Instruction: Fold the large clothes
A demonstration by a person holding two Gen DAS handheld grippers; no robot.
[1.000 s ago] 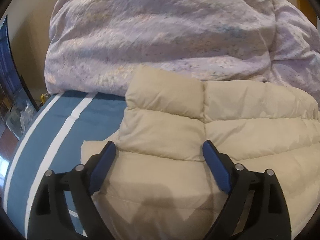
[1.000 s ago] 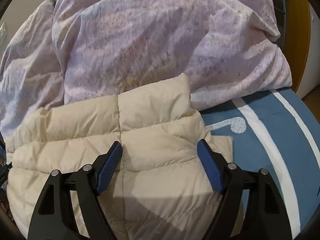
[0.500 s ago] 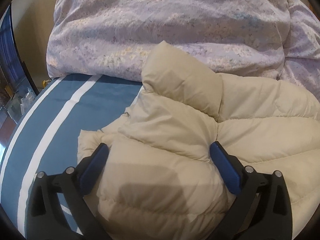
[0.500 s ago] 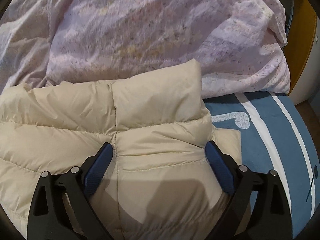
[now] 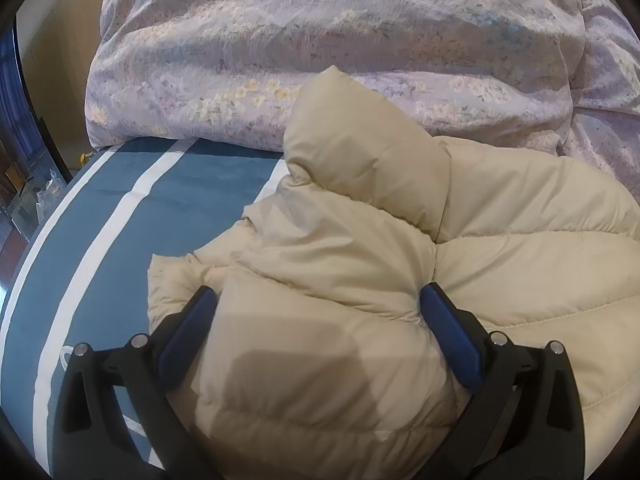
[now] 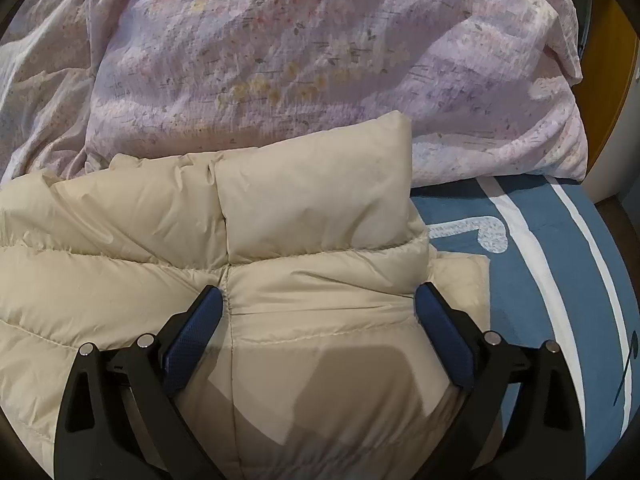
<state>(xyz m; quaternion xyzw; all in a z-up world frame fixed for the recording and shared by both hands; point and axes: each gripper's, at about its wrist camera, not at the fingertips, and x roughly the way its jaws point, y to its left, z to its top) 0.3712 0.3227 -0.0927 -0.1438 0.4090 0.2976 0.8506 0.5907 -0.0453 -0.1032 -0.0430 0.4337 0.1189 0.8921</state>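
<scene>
Gaping wide, both tongs (image 5: pixel 318 300) (image 6: pixel 318 300) straddle the cream puffer jacket (image 5: pixel 500 240), right just opening.

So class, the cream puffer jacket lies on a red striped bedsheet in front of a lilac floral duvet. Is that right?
Not quite: the bedsheet is blue with white stripes, as the left wrist view shows. The cream puffer jacket does lie on it, before the lilac floral duvet.

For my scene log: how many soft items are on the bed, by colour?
Beige: 1, the puffer jacket
Lilac floral: 1, the duvet
Blue with white stripes: 1, the bed cover underneath
Total: 3
</scene>
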